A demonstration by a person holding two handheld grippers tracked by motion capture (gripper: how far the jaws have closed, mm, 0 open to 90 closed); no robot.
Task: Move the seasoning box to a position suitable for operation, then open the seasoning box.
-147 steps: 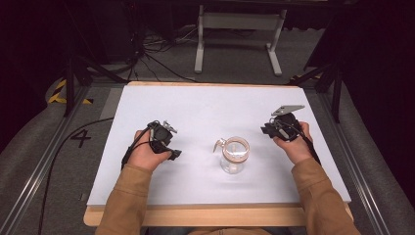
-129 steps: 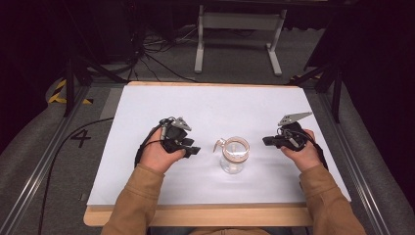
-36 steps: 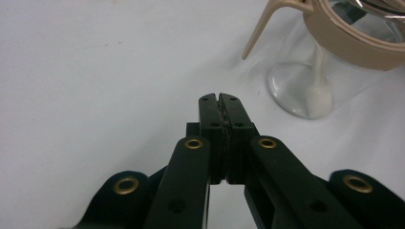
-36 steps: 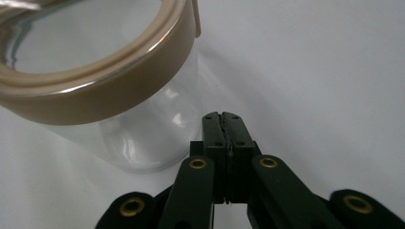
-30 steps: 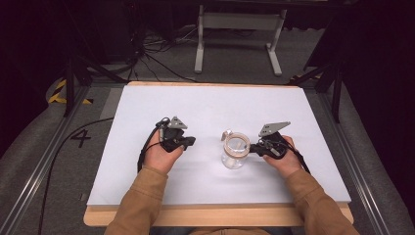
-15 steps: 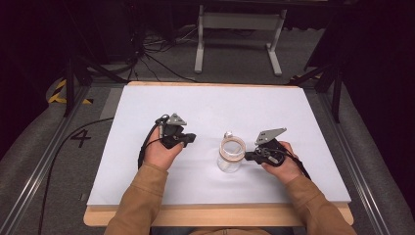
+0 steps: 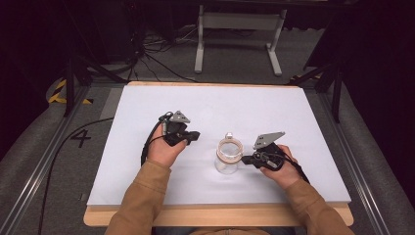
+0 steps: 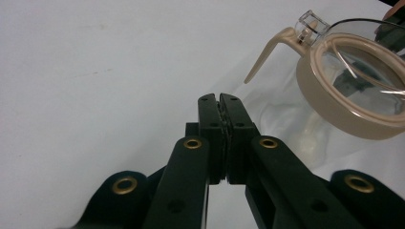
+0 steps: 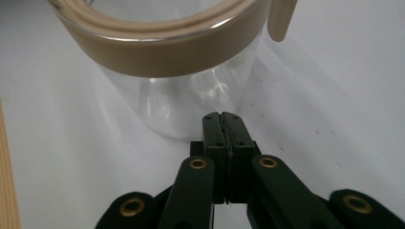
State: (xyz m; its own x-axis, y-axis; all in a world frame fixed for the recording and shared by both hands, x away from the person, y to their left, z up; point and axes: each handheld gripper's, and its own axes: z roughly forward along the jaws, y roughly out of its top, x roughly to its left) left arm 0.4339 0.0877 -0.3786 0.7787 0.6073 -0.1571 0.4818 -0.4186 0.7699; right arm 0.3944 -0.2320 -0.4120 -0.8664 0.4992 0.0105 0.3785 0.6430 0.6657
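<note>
Between two clenched, empty grippers, glass jar (image 7: 228,157), nearest the right gripper (image 7: 247,159) jaws.

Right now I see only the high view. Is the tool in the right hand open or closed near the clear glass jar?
Observer: In the right gripper view, the right tool is closed, its two black jaws pressed together and holding nothing.
Operator: Does it touch the jar?
Observer: Its tips sit just short of the clear glass jar with the beige collar, low on the wall; I cannot confirm contact.
Operator: And the left tool?
Observer: In the left gripper view, the left tool is also closed and empty, and the jar's beige lever points toward it, apart from it.
</note>
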